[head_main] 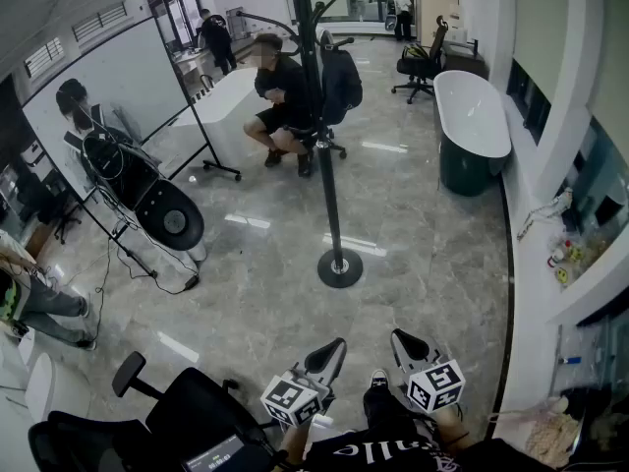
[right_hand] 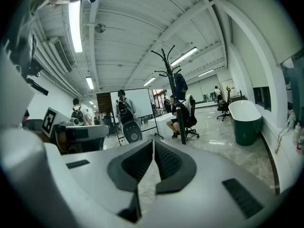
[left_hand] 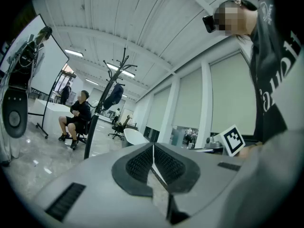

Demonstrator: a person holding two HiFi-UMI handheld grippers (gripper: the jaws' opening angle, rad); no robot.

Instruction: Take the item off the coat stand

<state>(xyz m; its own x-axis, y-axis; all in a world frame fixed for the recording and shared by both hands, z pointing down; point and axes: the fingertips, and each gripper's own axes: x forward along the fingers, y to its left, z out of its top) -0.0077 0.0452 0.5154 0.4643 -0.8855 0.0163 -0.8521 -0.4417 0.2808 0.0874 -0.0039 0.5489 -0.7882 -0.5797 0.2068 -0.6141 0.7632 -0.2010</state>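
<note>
left tongs [head_main: 332, 347] are pressed fully together with nothing between them; the left gripper view shows the ribbed pads meeting in a thin seam [left_hand: 153, 148]. they are held low and level close to the person's body, most likely because the reach has not started.

ahead, well apart from both tools, the coat stand [head_main: 329, 165] rises from its round base on the marble floor [head_main: 413, 224]. the dark item [head_main: 341, 82] hangs high on it, just right of the pole and under the upper hooks, also seen from the left [left_hand: 114, 96] and from the right [right_hand: 180, 85]. it is there because a hook carries its top and its weight pulls the rest down. a seated person [head_main: 280, 96] is just behind the stand.

right tongs [head_main: 401, 339] are likewise clamped shut and empty [right_hand: 153, 146], tipped slightly toward the floor and resting beside their twin.

judging by the drape, the item's long axis runs up and down along the pole, top at the hook, lower end toward the floor. whether it is a jacket or a bag i cannot tell.
</note>
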